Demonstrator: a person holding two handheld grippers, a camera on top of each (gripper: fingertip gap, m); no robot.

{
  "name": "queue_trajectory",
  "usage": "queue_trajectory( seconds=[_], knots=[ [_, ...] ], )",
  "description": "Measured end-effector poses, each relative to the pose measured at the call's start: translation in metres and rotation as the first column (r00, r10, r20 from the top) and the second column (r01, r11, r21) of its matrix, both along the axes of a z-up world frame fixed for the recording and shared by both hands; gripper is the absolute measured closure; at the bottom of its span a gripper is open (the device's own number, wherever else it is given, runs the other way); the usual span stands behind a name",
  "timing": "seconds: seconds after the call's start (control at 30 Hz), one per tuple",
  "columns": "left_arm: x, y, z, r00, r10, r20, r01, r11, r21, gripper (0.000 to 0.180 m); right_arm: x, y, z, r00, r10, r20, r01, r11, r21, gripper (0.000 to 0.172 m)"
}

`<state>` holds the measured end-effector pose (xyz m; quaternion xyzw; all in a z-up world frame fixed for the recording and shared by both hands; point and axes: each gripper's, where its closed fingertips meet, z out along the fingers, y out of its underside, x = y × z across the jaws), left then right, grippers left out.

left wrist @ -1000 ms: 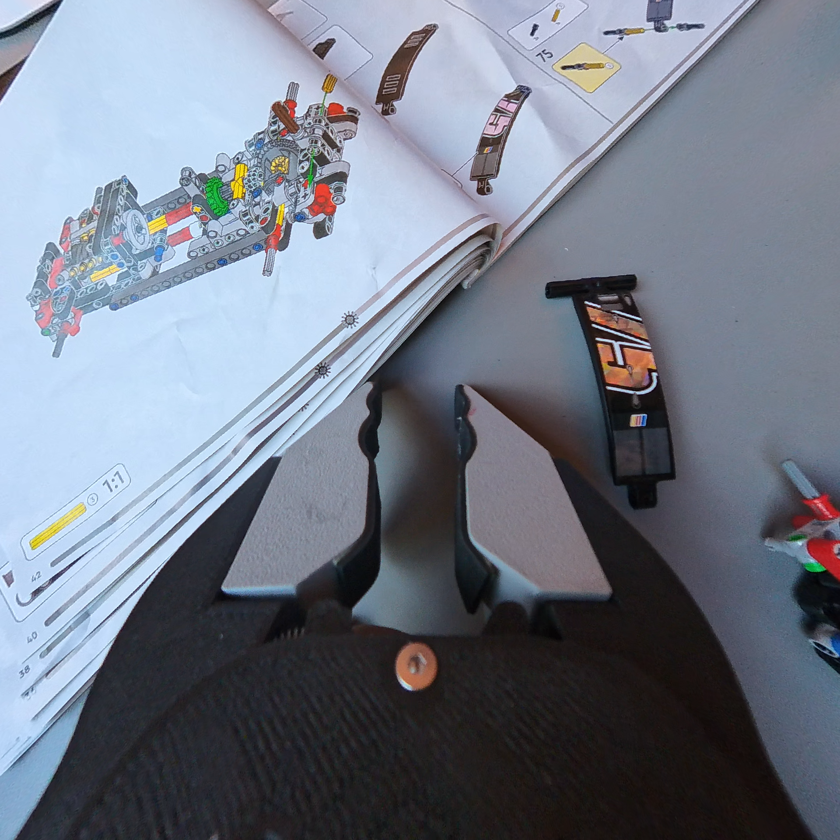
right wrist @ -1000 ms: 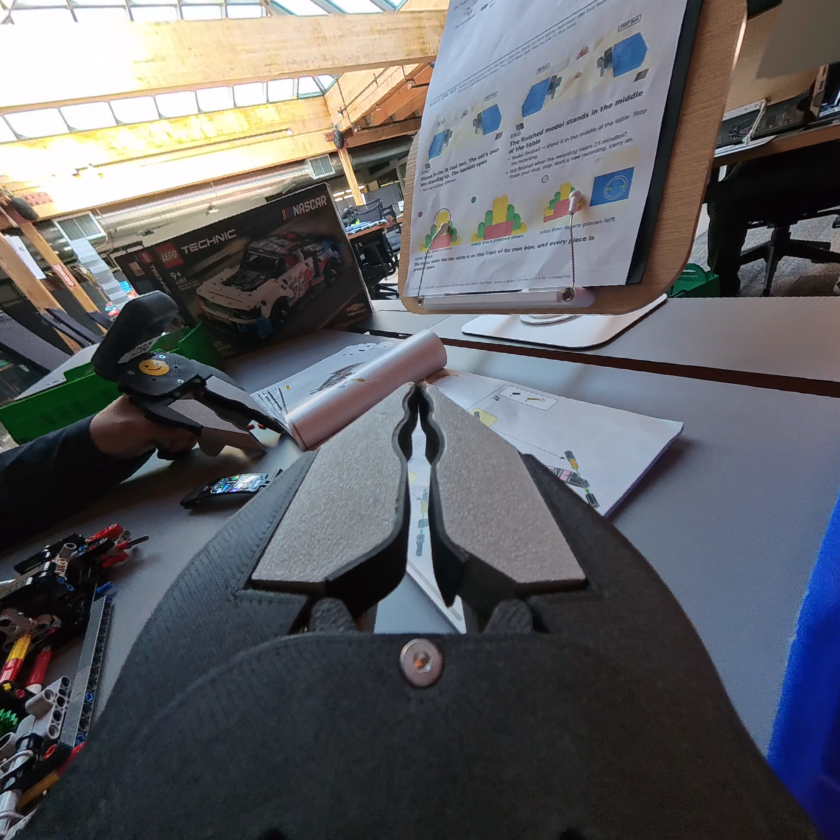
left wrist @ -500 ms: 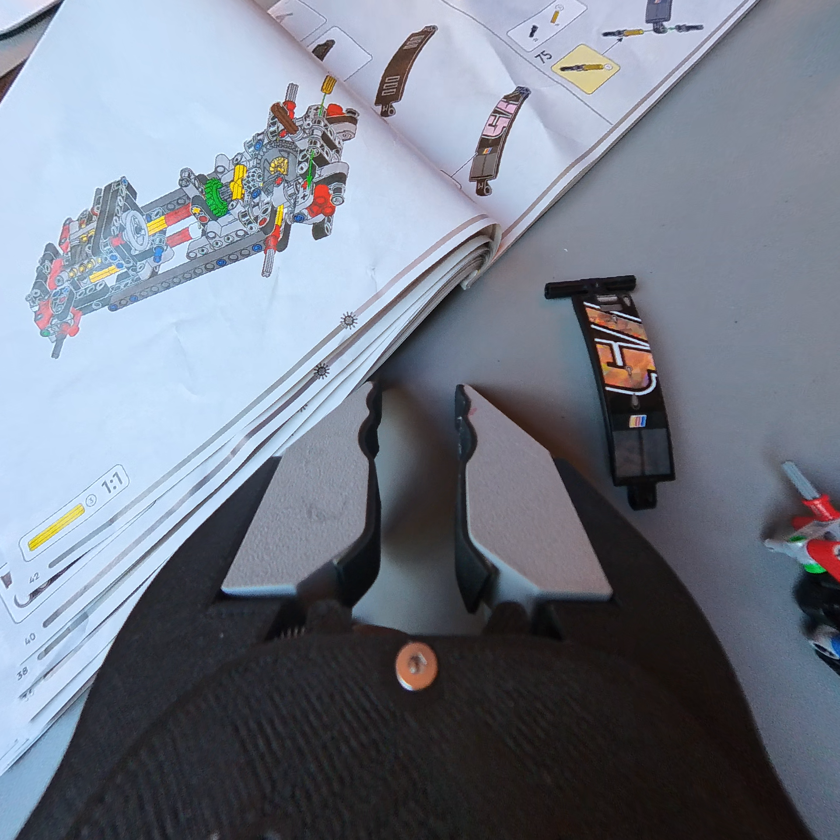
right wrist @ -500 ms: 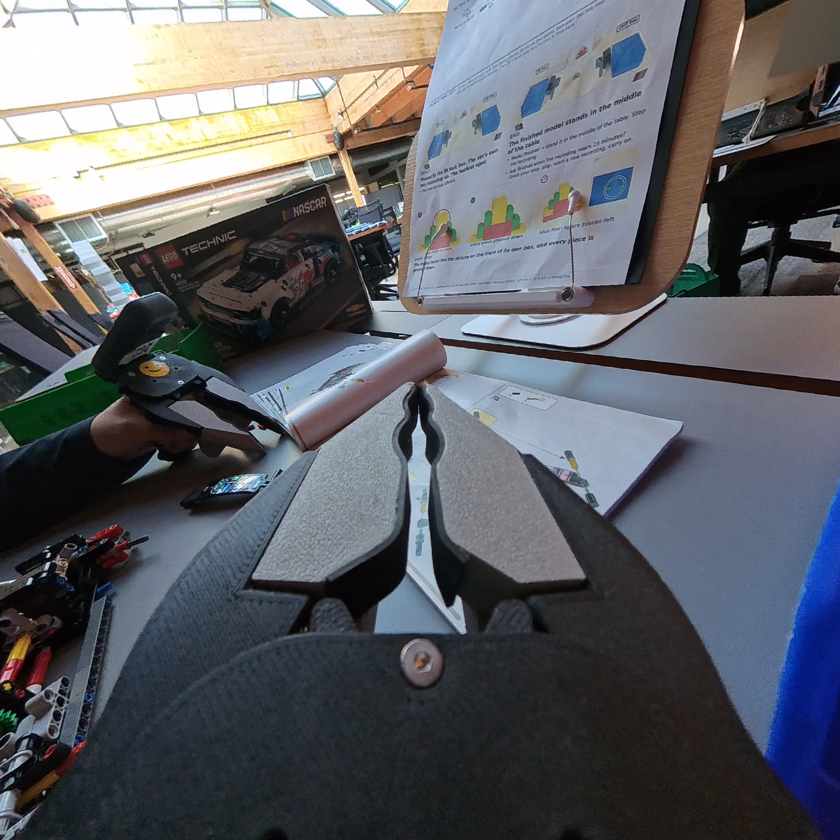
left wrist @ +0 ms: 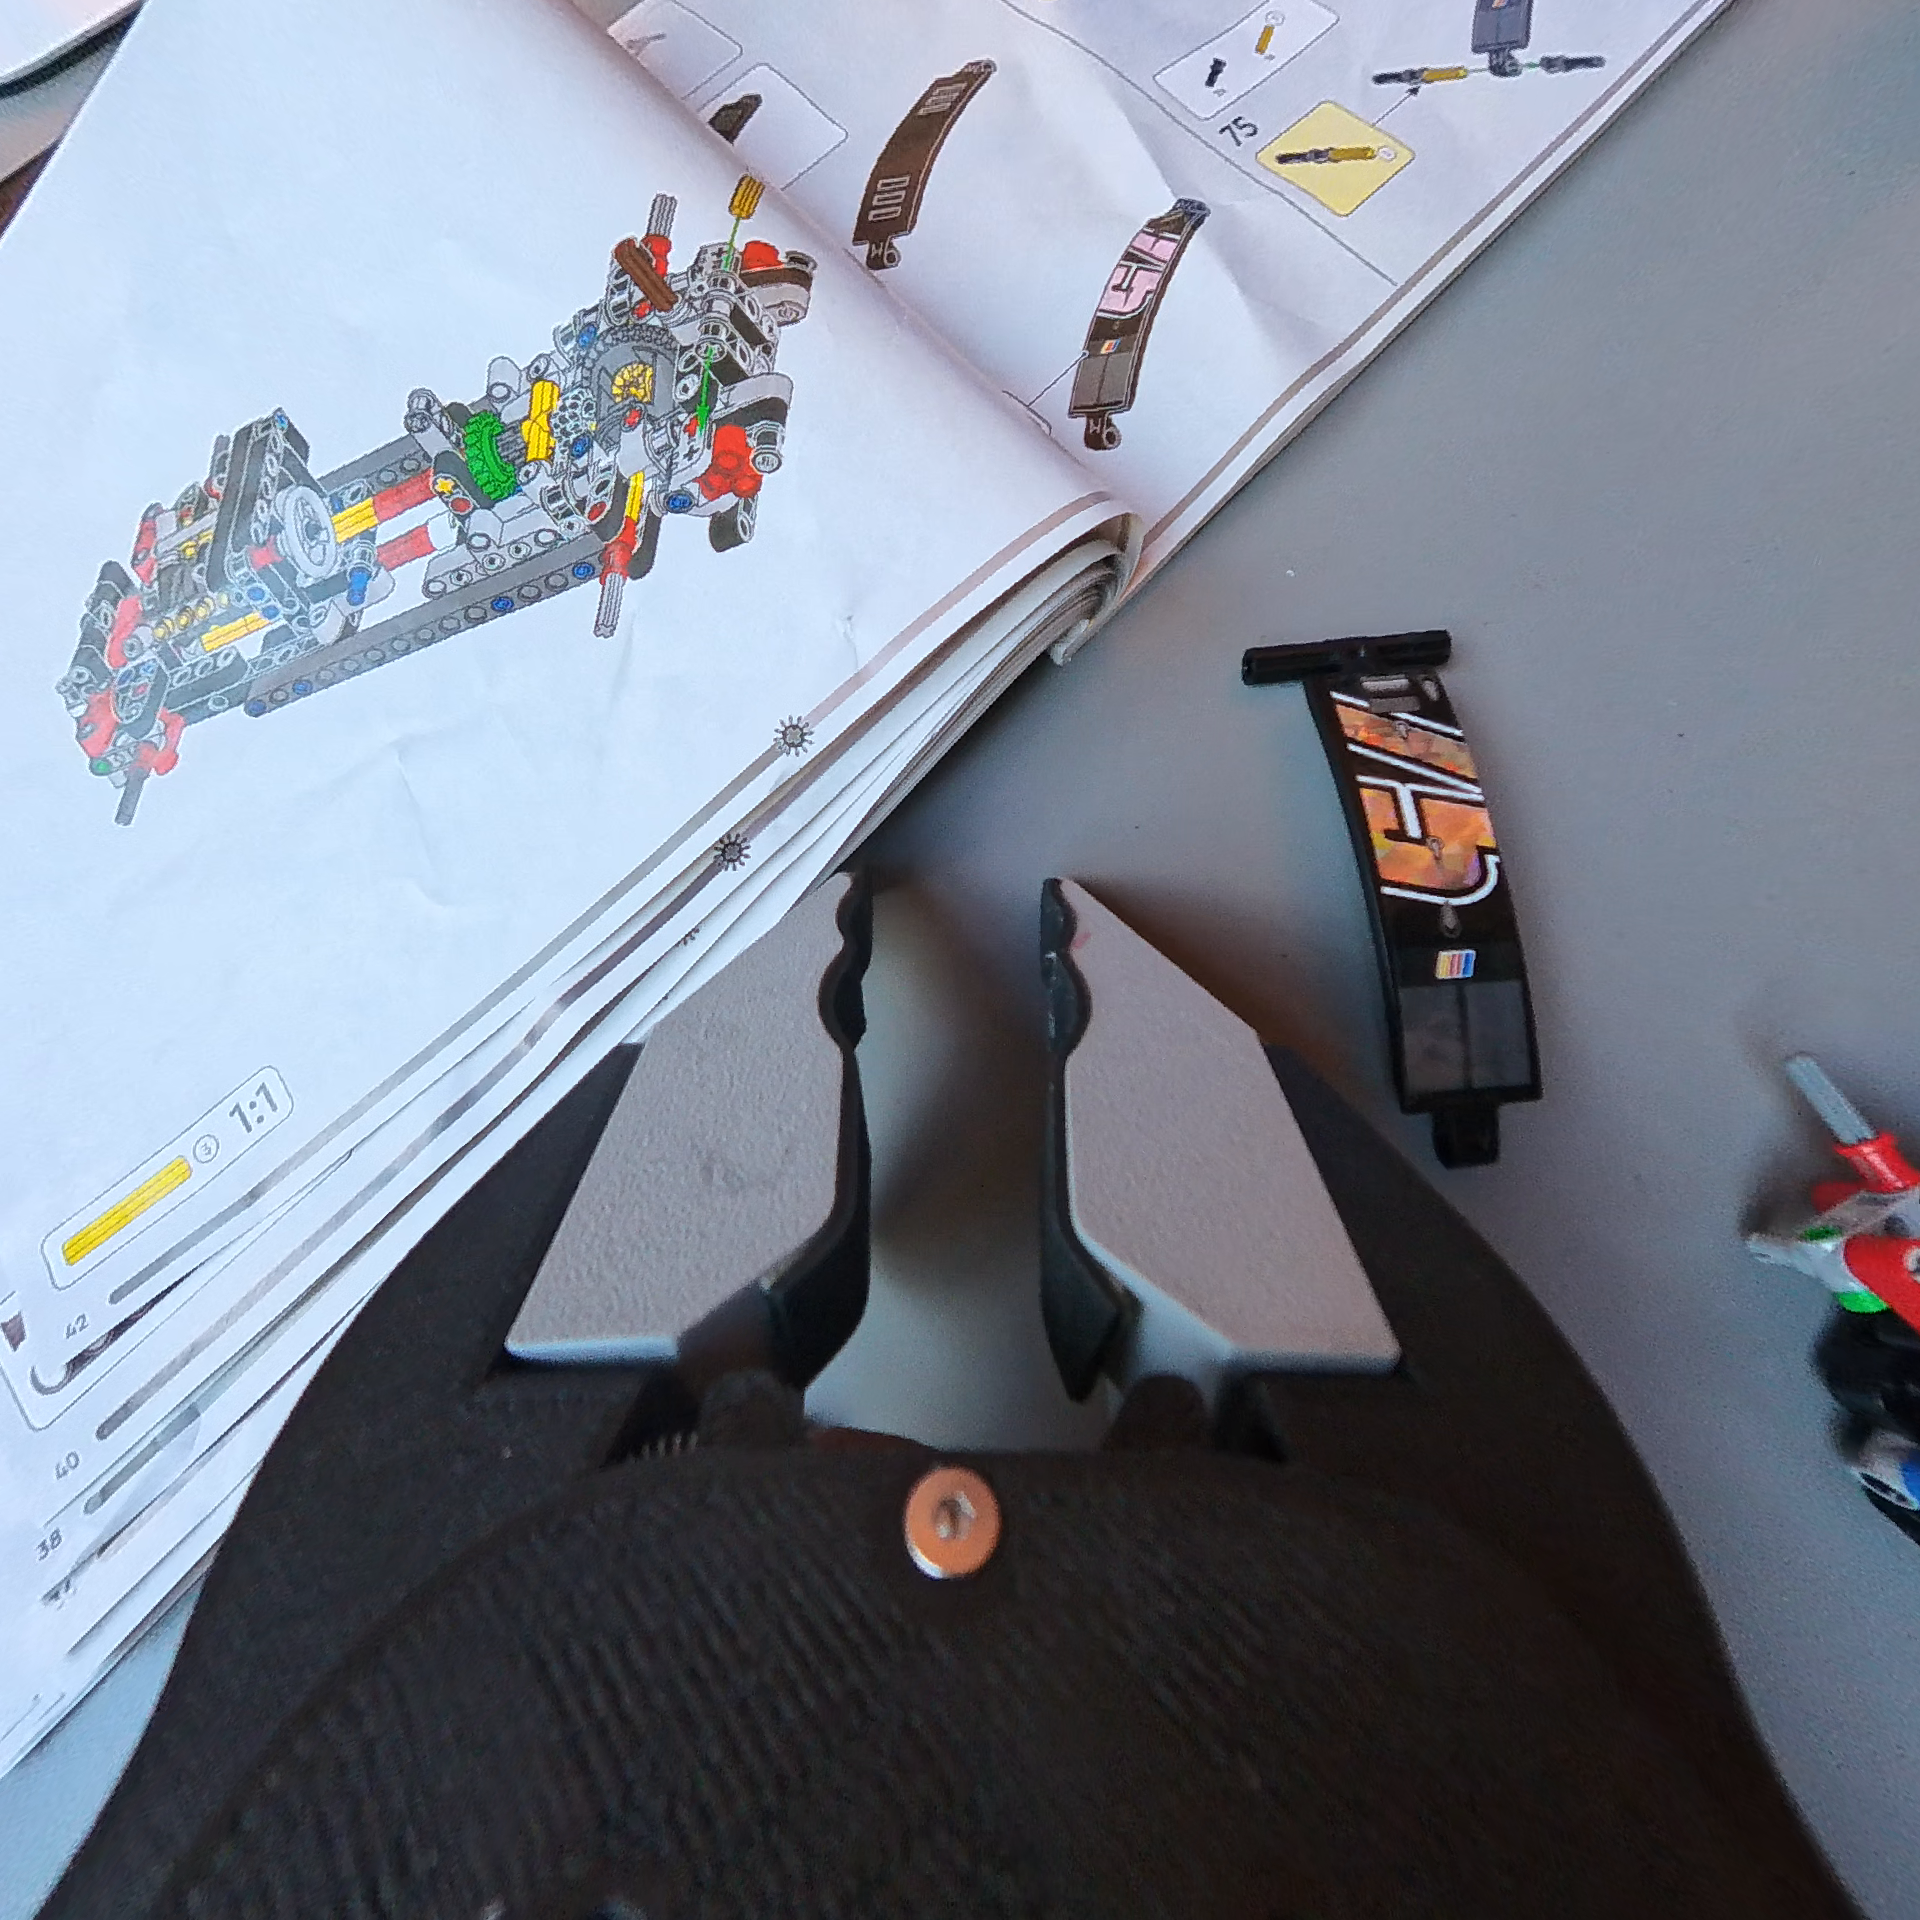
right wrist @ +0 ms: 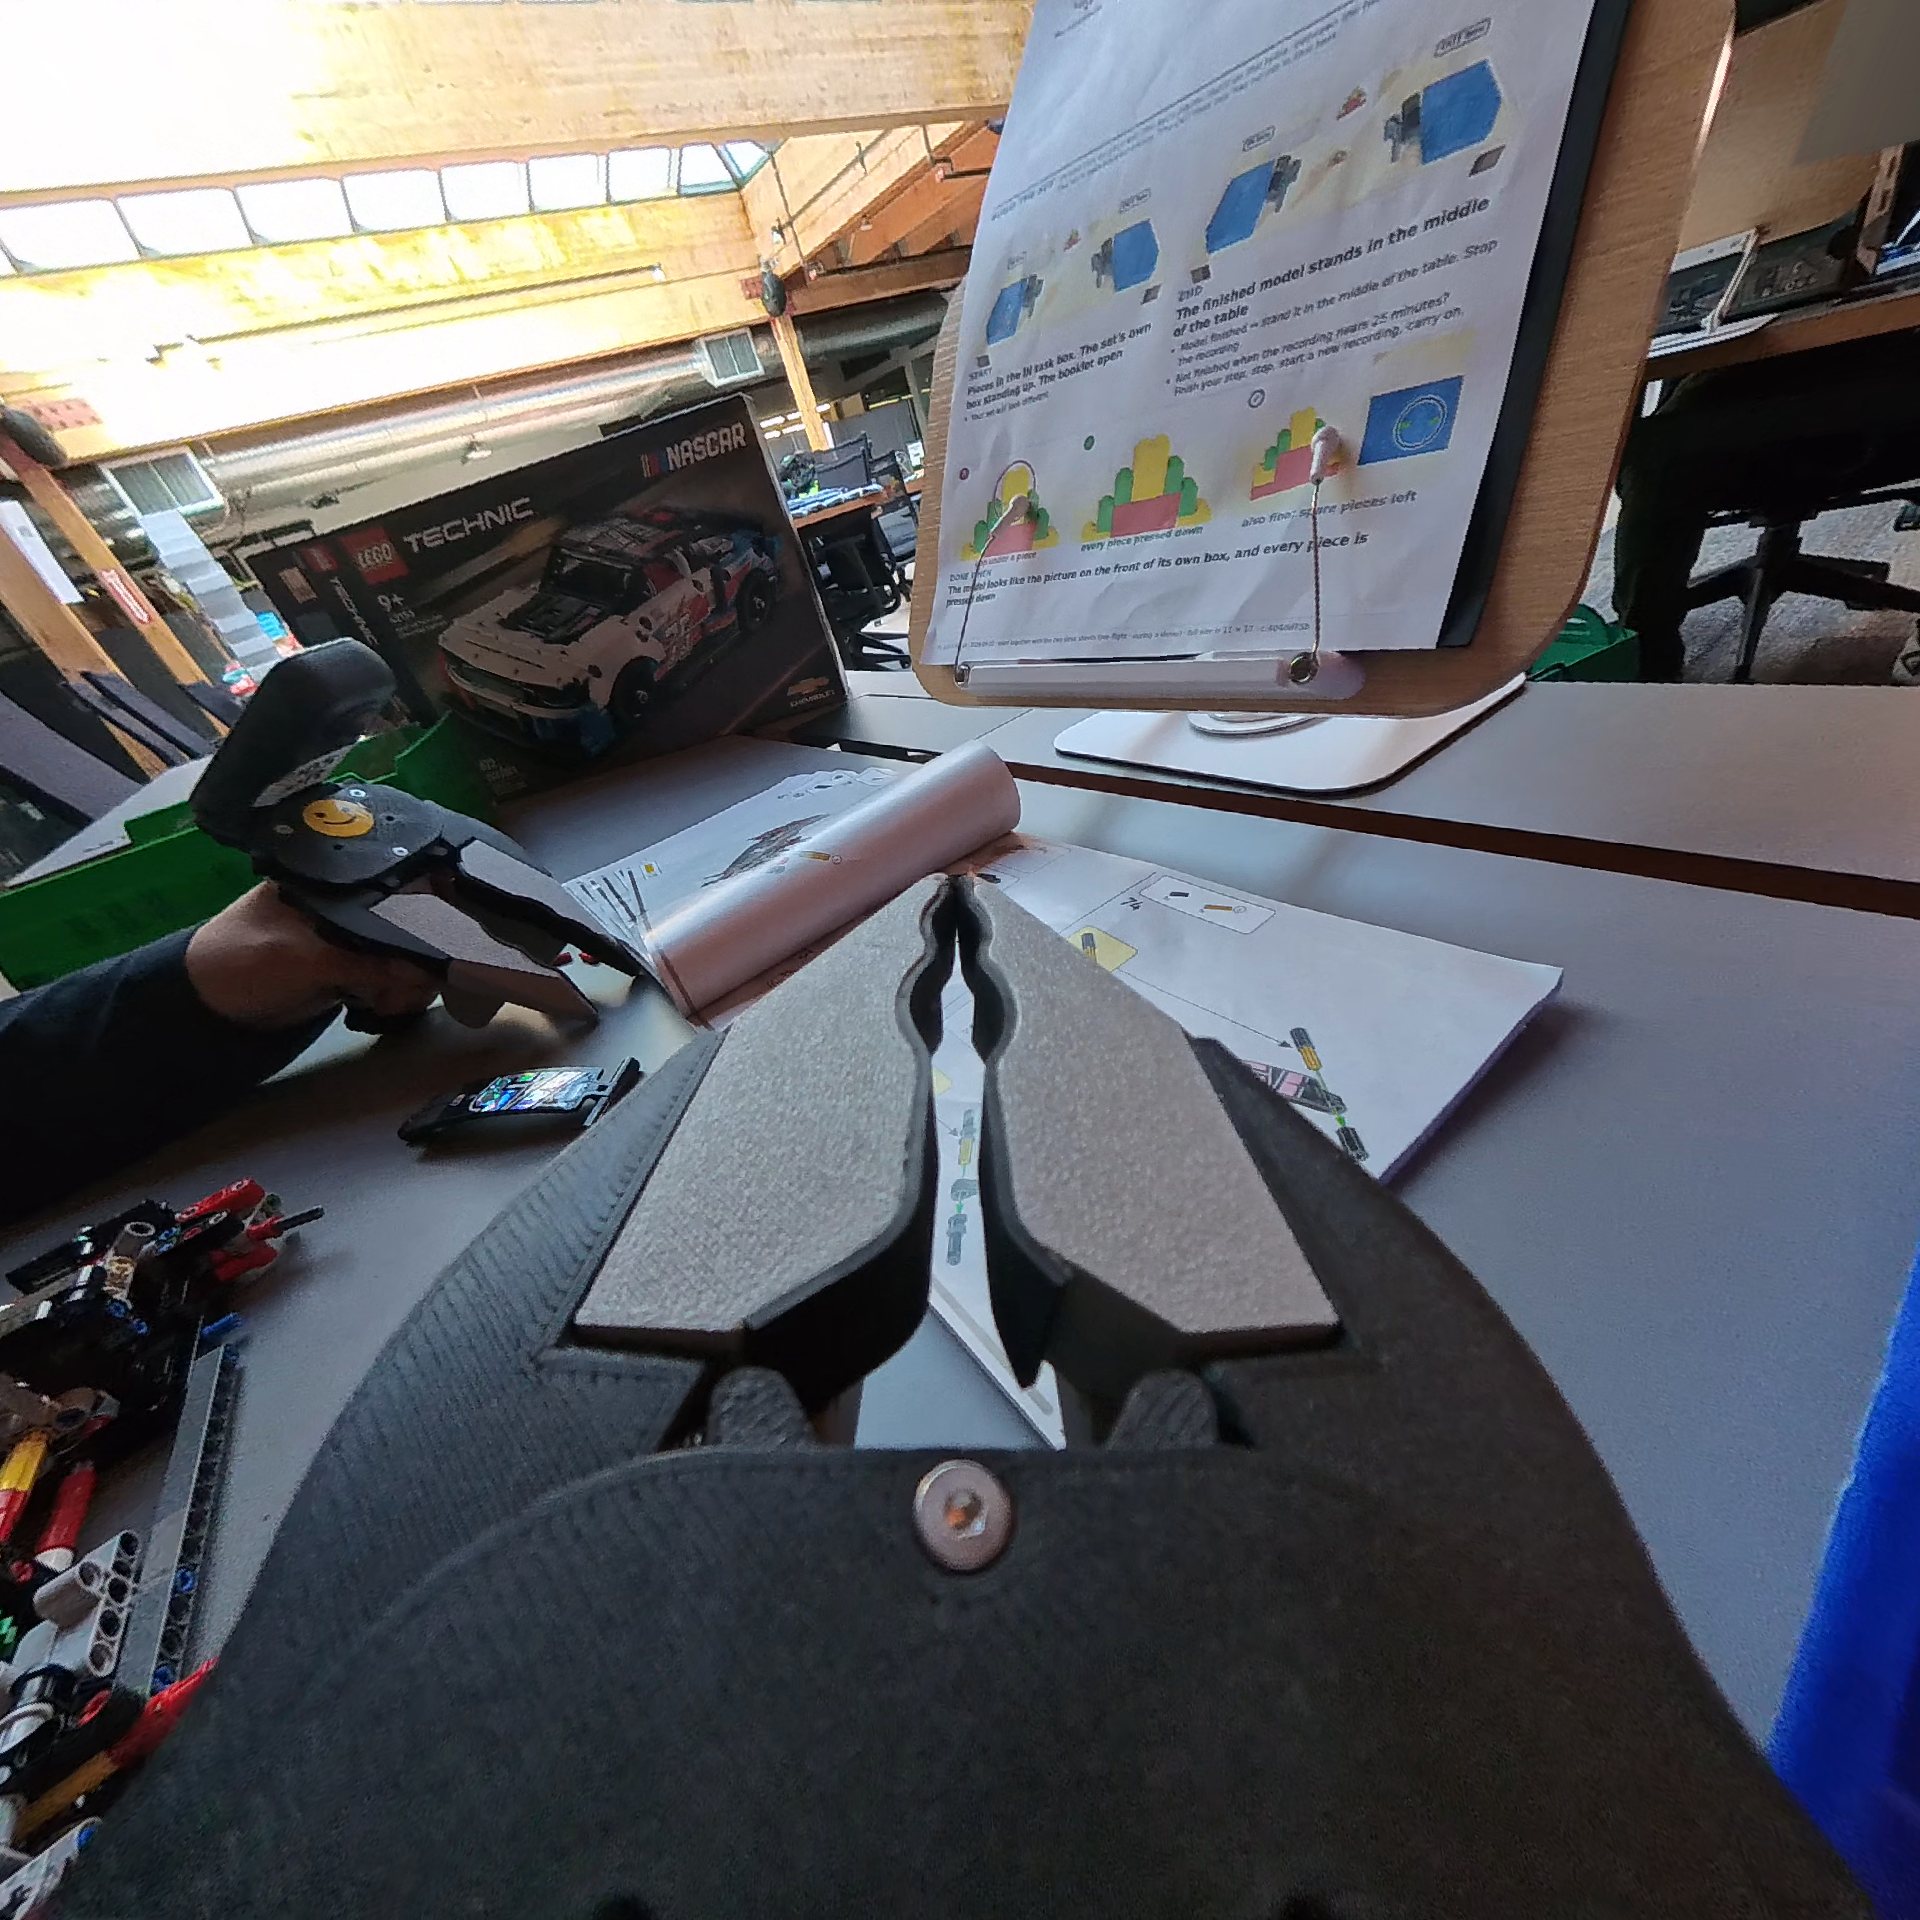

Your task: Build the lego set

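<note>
A: Left gripper (left wrist: pixel 951 894)?
B: Jaws parted, nothing between them; tips low over the grey table (left wrist: pixel 1662 436), just beside the open instruction booklet (left wrist: pixel 436 831). Curved black stickered panel (left wrist: pixel 1439 883) lies flat to its right.
A: Right gripper (right wrist: pixel 956 894)?
B: Fingertips meeting on air, raised above the booklet's right page.

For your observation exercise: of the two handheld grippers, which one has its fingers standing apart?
The left gripper, beside the open instruction booklet: bare grey table shows between its fingers. The right gripper has its fingertips closed together, with nothing between them.
</note>
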<state>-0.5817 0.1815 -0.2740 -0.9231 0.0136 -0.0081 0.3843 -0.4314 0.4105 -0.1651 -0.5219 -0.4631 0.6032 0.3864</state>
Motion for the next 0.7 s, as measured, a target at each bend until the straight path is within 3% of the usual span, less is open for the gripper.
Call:
queue_trajectory(
  seconds=[0.2,0.37,0.5,0.7],
  knots=[
    [-0.007,-0.005,0.011,0.999,0.031,-0.036,-0.031,0.999,-0.009,0.155,-0.001,0.000,-0.001,1.000,0.009,0.004,-0.009,1.000,-0.008,0.172],
    [-0.032,-0.031,0.083,0.986,0.159,-0.058,-0.150,0.979,0.141,0.147,0.000,0.004,-0.002,1.000,-0.005,-0.001,0.005,1.000,-0.024,0.172],
    [-0.062,-0.081,0.129,0.954,0.262,-0.148,-0.237,0.957,0.164,0.146,0.001,0.004,-0.001,1.000,-0.003,-0.004,0.002,0.999,-0.033,0.172],
    [-0.089,-0.158,0.132,0.916,0.384,-0.118,-0.373,0.921,0.110,0.150,0.000,0.001,-0.003,1.000,-0.002,0.007,0.002,1.000,-0.011,0.172]
  ],
)
